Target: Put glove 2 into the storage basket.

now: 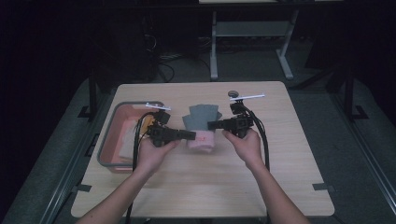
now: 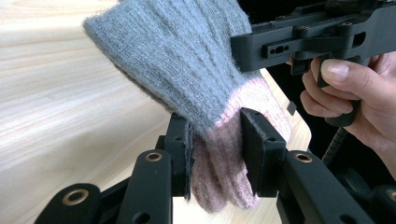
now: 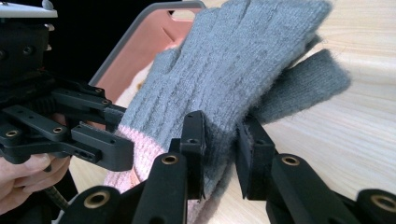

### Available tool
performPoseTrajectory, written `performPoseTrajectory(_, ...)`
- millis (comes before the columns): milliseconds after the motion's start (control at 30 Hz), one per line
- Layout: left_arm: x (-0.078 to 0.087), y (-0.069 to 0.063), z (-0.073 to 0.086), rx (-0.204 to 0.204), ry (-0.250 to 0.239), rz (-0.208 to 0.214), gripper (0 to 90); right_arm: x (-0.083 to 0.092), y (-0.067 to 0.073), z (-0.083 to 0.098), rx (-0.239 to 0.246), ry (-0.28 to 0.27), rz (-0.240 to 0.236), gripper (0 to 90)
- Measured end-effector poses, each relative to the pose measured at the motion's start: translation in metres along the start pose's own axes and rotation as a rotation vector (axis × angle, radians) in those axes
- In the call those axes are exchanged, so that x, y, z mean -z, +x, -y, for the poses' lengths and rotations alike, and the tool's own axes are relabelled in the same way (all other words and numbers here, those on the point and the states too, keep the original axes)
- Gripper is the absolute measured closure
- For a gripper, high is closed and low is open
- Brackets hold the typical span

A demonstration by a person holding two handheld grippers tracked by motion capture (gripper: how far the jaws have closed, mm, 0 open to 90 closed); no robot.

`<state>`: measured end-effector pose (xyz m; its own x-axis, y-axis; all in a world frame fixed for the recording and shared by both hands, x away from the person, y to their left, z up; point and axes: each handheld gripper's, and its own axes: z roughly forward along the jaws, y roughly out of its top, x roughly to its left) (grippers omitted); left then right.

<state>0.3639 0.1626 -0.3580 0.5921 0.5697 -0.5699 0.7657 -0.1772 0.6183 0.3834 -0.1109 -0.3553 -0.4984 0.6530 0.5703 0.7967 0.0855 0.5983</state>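
A grey knit glove [image 1: 201, 116] with a pink cuff [image 1: 203, 139] hangs just above the middle of the table, fingers pointing away from me. My left gripper [image 1: 192, 135] comes in from the left and is shut on the pink cuff [image 2: 219, 163], with its jaws [image 2: 215, 135] pressing both sides. My right gripper [image 1: 211, 124] comes in from the right and is shut on the grey knit [image 3: 243, 60] just above the cuff, the fabric squeezed between its jaws [image 3: 220, 140]. A second grey layer [image 3: 308, 81] sticks out behind the glove.
A pink bin with a grey rim [image 1: 108, 135] stands at the table's left, with pale cloth [image 1: 125, 143] inside. A small round dark thing [image 1: 233, 94] lies near the far edge. Bare wood [image 1: 210, 182] lies in front of my hands. Dark floor and table legs lie beyond.
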Motion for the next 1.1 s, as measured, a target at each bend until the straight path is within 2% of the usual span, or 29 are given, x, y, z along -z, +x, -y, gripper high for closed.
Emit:
performPoseTrajectory(367, 0.023, 0.005, 0.000, -0.001, -0.021, -0.015, 65.8, -0.011, 0.018, -0.011, 0.020, 0.008, -0.018, 74.5)
performPoseTrajectory(767, 0.042, 0.010, 0.000, -0.011, -0.032, -0.039, 65.9, -0.024, 0.030, -0.019, 0.036, 0.014, -0.043, 74.5)
performPoseTrajectory(1100, 0.063, 0.018, 0.002, 0.007, -0.046, -0.059, 65.9, -0.041, 0.044, -0.028, 0.046, 0.029, -0.067, 74.5)
